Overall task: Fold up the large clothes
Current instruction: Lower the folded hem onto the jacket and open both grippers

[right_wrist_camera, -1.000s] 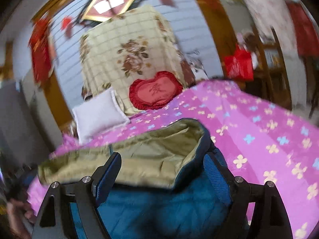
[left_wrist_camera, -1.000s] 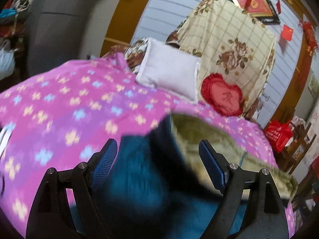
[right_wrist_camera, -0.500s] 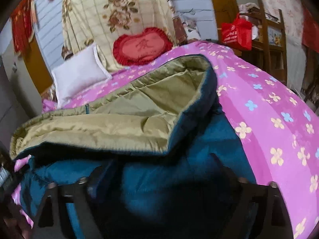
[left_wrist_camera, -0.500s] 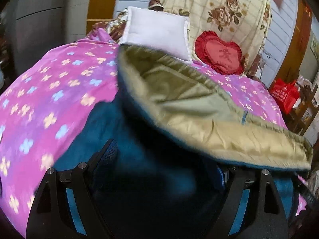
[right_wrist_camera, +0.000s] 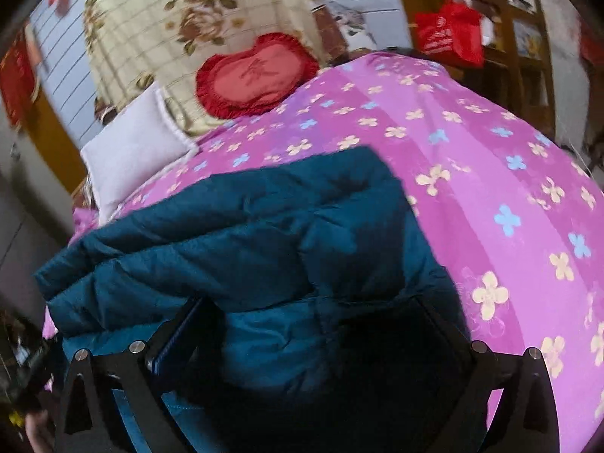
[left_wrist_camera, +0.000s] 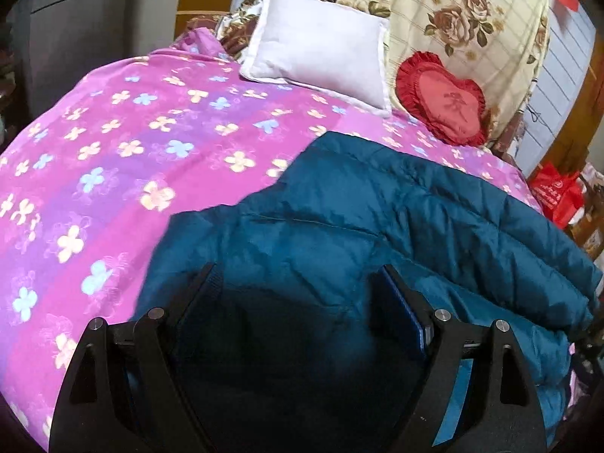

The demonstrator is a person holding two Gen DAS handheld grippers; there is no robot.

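Teal: one padded coat on one pink floral bedspread, two pillows.

red heart cushion, embroidered character, unreadable

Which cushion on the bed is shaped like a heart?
The red frilly heart-shaped cushion, leaning against the floral cream blanket. The other one, the plain white pillow to its left, is rectangular with no frill.

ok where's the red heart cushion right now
The red heart cushion leans against the floral blanket at the bed's head, just right of the white pillow in the left wrist view.
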